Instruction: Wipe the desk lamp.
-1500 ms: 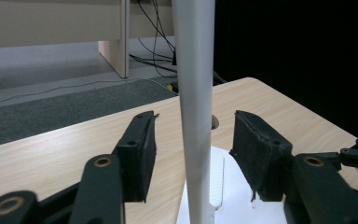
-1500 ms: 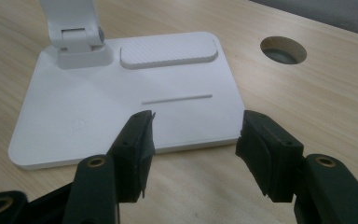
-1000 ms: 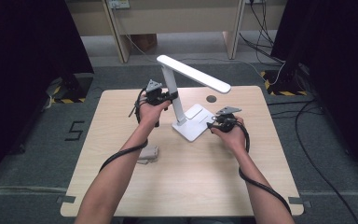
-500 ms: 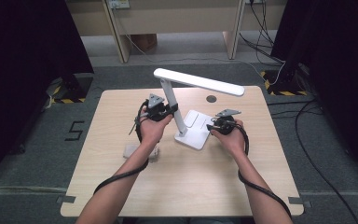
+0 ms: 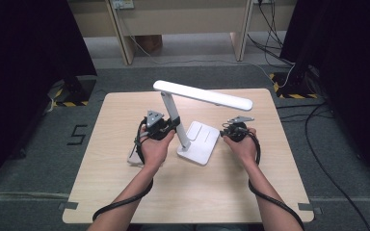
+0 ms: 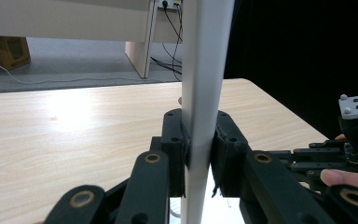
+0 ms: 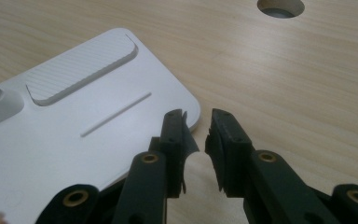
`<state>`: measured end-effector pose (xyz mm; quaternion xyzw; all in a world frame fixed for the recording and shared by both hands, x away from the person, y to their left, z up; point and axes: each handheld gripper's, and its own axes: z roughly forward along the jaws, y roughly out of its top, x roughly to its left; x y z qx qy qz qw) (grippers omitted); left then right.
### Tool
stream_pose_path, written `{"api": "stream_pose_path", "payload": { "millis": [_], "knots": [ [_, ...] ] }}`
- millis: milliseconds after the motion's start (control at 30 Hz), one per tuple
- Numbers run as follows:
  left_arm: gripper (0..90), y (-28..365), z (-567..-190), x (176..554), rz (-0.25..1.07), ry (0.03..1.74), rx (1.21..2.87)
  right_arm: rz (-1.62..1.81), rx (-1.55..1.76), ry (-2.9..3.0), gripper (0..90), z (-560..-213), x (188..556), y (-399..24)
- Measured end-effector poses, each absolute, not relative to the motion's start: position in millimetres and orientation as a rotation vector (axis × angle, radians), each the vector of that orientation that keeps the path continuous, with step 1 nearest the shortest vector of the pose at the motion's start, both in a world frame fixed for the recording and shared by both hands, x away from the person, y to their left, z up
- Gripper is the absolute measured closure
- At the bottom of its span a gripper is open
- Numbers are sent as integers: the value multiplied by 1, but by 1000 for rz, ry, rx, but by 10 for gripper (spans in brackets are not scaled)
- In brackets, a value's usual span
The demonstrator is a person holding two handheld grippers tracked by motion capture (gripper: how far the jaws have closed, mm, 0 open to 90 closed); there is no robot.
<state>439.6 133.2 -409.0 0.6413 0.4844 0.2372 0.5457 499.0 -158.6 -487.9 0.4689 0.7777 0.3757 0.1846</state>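
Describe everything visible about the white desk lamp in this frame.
The desk lamp is white and looks like plastic: a flat square base with a ribbed pad, a slim upright arm leaning slightly, and a long light bar folded out roughly level above. It stands near the middle of the wooden table. The left gripper clamps the arm; the right gripper, jaws just closing, sits at the base's corner.

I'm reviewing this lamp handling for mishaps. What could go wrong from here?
The left gripper clamps only the lamp's thin upright arm; it could twist or slip in the pads. The right gripper, whose jaws have just been closing, holds nothing at the base corner, so the base may lift or slide across the table.
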Motion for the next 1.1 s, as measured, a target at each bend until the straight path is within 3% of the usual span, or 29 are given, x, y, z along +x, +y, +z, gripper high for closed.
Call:
{"api": "stream_pose_path", "payload": {
  "millis": [567,1100],
  "knots": [
    [768,139,-398,391,590,1108,1484,1095,1231,2247,729,-477,462,-160],
    [766,152,-410,352,579,1113,1477,1060,1190,2411,768,-493,408,-155]
  ]
}}
